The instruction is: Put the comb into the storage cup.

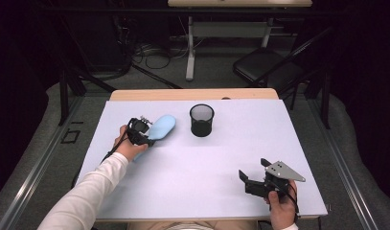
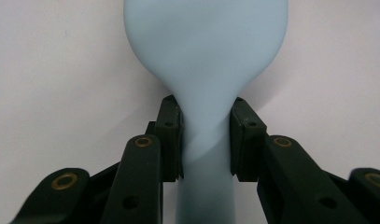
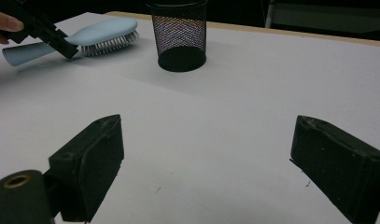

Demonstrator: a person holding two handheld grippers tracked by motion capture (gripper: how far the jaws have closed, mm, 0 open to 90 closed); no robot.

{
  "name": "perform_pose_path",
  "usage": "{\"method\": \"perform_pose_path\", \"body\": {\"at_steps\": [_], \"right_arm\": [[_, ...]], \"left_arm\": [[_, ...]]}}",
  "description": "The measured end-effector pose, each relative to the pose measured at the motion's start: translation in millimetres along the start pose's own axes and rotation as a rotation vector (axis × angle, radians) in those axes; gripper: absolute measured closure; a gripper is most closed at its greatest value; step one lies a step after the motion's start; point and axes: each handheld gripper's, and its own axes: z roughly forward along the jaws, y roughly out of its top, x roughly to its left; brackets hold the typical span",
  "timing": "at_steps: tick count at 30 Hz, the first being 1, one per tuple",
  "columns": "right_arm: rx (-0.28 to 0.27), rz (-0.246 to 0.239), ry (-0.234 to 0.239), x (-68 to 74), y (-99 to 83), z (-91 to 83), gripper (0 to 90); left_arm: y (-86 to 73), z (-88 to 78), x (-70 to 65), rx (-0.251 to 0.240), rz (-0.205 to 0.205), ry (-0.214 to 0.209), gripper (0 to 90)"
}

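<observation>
Left gripper clamped on the neck of the pale blue hairbrush, head just ahead of its jaws over the table, likely light, rigid, smooth plastic, so narrow neck suits; right gripper wide apart, empty.

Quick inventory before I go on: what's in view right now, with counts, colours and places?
brush: one, light blue, far left of the table, bristles down, handle in the left claw
cup: one, black mesh, upright, just right of the brush
table: one, white top, wooden far edge
chair: one, black, on the floor beyond the table
left claw: one, black, shut on the brush's neck
right claw: one, black, open, near right of the table, holding nothing
hands: two, one behind each claw; white sleeve on the left arm
</observation>
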Motion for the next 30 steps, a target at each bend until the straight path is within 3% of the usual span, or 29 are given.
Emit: {"method": "perform_pose_path", "body": {"at_steps": [15,30], "right_arm": [[-0.001,0.002,0.002,0.4,-0.1,0.6,9.2],[-0.001,0.003,0.001,0.4,-0.2,0.9,9.2]], "left_arm": [[1.0,-11.3,1.3,-0.092,-0.026,0.022,69.3],[3.4,-24.7,-1.9,-0.194,-0.026,0.048,69.3]]}}
